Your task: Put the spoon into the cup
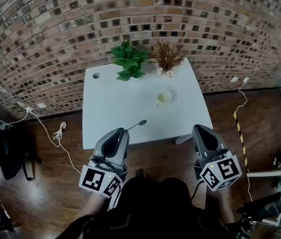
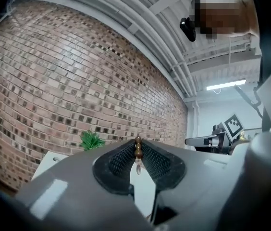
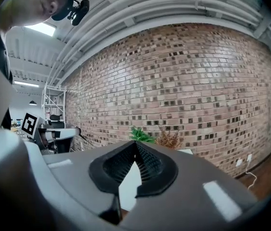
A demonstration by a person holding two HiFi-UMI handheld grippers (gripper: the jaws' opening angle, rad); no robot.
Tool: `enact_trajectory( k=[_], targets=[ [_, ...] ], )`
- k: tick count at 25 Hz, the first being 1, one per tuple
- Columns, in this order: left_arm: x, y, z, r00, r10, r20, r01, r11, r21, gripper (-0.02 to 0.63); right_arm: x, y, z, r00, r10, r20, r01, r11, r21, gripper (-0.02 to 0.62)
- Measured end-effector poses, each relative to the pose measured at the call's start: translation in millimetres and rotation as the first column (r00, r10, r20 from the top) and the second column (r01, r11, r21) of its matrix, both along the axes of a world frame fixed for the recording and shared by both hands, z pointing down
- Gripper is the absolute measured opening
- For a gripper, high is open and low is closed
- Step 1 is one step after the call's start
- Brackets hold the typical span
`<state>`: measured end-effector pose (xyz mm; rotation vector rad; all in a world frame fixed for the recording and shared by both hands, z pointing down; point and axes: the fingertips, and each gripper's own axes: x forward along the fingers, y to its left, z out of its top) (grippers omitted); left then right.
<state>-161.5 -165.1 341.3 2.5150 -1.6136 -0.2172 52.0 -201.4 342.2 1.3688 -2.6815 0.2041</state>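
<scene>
head view: left gripper (image 1: 124, 132) is holding the spoon (image 1: 136, 125) by its handle, bowl reaching over the table (image 1: 105, 113). the cup (image 1: 164, 97) is sitting at 1 o'clock from the bowl, well apart. right gripper (image 1: 197, 129) is hanging at 3 o'clock.
left gripper view: jaws are pinching the beaded handle, nearly closed.
right gripper view: jaws are meeting, nothing between.
best approach i'd say: carrying it over the rim, tipping bowl down, then releasing.
</scene>
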Motion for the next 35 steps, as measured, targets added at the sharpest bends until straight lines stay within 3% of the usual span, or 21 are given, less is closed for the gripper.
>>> enact_trajectory(
  k=[7,11,20,26,35],
  targets=[
    [6,-68,25,0.999,-0.012,-0.033,0.008,0.995,-0.104,0.035,6,-58,15,1.000,0.001,-0.026,-0.001,1.000,-0.022,0.006],
    [20,-103,27,0.999,-0.040,-0.038,0.035,0.993,-0.109,0.035,16,-98,27,0.999,-0.024,-0.025,0.023,0.999,-0.036,0.006],
    [57,-177,33,0.986,-0.168,0.007,0.167,0.968,-0.188,0.035,47,-182,33,0.987,-0.160,0.003,0.160,0.987,-0.021,0.006],
    [73,-199,46,0.967,-0.253,0.002,0.247,0.943,-0.224,0.035,59,-224,50,0.968,-0.236,0.089,0.240,0.970,-0.046,0.006],
    [75,-232,86,0.979,-0.203,0.009,0.196,0.931,-0.308,0.035,29,-264,98,0.980,-0.189,0.059,0.195,0.974,-0.117,0.006]
  ],
)
